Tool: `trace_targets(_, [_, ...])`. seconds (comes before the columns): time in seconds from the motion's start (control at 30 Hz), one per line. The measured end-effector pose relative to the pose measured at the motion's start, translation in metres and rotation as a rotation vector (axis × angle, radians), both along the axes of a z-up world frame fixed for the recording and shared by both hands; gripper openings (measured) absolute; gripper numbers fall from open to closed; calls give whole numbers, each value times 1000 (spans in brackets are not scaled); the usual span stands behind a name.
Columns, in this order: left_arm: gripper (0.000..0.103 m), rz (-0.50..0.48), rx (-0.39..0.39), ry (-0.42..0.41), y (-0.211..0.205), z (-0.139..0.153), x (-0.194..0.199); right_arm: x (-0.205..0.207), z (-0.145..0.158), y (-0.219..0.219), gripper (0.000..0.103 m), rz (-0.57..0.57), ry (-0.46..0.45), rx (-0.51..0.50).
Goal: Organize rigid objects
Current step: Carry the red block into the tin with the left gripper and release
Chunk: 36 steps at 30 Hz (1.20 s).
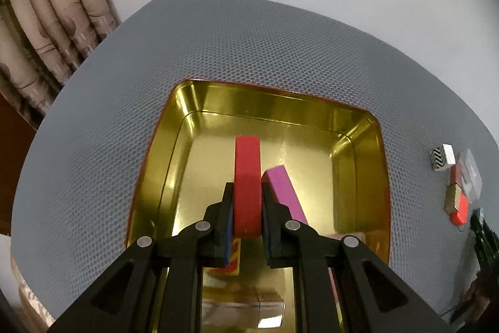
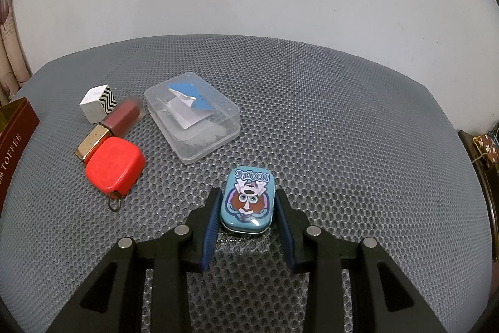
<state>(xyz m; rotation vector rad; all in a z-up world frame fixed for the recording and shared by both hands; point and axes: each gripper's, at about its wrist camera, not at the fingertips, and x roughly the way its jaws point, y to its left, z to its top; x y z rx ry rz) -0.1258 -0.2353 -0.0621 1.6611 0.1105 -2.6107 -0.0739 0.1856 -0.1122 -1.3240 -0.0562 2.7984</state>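
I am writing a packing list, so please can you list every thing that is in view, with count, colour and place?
red block: 1, red, held over the gold tin
gold tin: 1, gold inside, on the grey mat
pink block: 1, pink, in the tin
blue tin: 1, blue, between the right fingers
clear box: 1, clear, mid mat
red case: 1, red, left on the mat
lipstick: 1, dark red and gold, behind the case
cube: 1, white with zigzags, far left
grey mat: 1, grey, under everything
left gripper: 1, black, shut on the red block
right gripper: 1, black, around the blue tin
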Motion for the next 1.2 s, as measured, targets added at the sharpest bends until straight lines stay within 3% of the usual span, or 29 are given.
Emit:
trace_targets(0.67, [14, 43, -49, -33, -7, -27, -24, 1, 0, 0, 35, 1, 0, 5])
trace_targets(1.07, [16, 32, -73, -1, -4, -20, -13, 7, 3, 2, 35, 1, 0, 18])
trace_targets(1.2, [24, 18, -107, 39, -1, -9, -2, 13, 8, -9, 35, 1, 0, 25])
